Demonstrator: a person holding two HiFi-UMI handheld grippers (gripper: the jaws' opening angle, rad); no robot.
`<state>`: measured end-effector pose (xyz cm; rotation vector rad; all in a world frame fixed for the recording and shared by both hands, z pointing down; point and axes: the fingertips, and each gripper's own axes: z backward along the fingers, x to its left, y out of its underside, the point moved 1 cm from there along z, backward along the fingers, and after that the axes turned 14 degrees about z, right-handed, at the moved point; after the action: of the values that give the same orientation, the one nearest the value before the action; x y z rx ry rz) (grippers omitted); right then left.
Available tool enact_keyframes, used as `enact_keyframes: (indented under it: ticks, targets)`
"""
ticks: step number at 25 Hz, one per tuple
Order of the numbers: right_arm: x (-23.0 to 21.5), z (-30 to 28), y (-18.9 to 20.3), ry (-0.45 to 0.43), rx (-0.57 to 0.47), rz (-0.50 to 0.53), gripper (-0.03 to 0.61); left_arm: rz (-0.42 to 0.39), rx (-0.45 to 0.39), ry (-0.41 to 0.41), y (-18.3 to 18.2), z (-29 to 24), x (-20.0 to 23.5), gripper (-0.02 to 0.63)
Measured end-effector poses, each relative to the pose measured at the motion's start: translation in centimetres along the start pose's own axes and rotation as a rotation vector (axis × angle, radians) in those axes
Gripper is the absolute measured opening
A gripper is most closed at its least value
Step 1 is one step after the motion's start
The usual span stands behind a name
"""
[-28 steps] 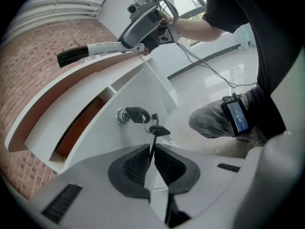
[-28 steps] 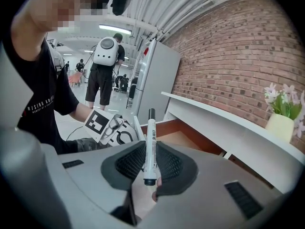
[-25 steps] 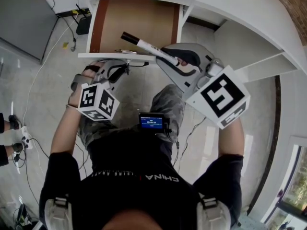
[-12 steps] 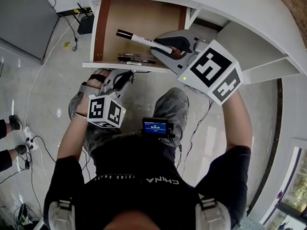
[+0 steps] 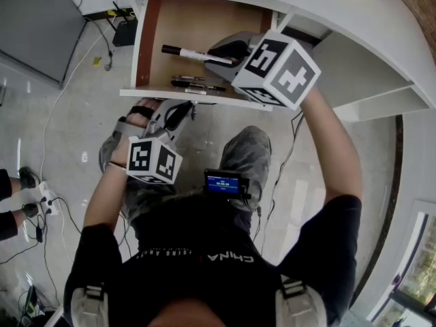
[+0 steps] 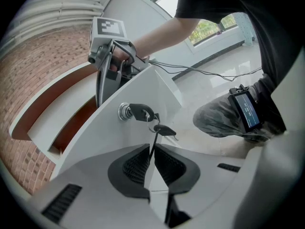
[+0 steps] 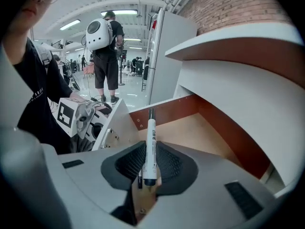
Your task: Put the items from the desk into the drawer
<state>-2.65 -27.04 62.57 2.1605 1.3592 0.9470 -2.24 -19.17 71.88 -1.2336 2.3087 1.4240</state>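
The open drawer (image 5: 197,26) with its brown bottom lies at the top of the head view. My right gripper (image 5: 219,52) hangs over it, shut on a white marker (image 5: 187,52) with a black cap that points left. In the right gripper view the marker (image 7: 151,144) stands upright between the pads (image 7: 164,163). Two or three pens (image 5: 197,84) lie inside, near the drawer's front panel. My left gripper (image 5: 185,107) sits just below that panel. In the left gripper view its jaws (image 6: 151,163) are shut on a thin dark strip hanging from the key ring (image 6: 159,129) at the lock (image 6: 126,112).
The white desk top (image 5: 340,19) and a side shelf (image 5: 375,94) frame the drawer on the right. A small device with a lit screen (image 5: 223,181) rests on the person's lap. Cables (image 5: 48,203) run over the floor at left. A grey cabinet (image 5: 34,26) stands at the far left.
My right gripper has carried the marker from in front of the drawer to over it and lower, turning so its marker cube faces up. The left gripper has stayed at the drawer front.
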Motion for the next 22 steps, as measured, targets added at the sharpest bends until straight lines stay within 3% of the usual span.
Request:
enact_keyframes:
  ticks: [9,16,22]
  targets:
    - [-0.5,-4.1,2.5,-0.064,0.112,-0.035,0.075,0.007,-0.006,-0.002,0.0,0.1,0.1,0.037]
    - [0.1,-6.7,3.5,-0.094,0.262,0.015,0.075,0.002,-0.013,0.004,0.2,0.0,-0.1,0.037]
    - [0.6,-8.4,5.1,-0.123,0.351,-0.002,0.075,0.005,-0.017,0.01,0.1,0.0,-0.2,0.037]
